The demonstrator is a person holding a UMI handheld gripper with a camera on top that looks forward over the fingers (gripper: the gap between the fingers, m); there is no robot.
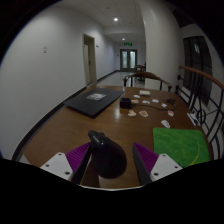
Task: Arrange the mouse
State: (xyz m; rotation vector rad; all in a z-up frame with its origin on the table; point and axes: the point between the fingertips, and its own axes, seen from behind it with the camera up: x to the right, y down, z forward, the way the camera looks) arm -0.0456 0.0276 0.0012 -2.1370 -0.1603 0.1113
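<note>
Glossy black plastic mouse (104,152), smooth wooden table (70,125)

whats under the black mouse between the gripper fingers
The mouse sits between the open gripper's fingers, over the brown wooden table. The green mat lies beside it. The mouse covers whatever is directly beneath.

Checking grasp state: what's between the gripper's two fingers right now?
In the gripper view, the black mouse sits between the gripper fingers, on the wooden table. Whether the pads press on it is unclear.
</note>
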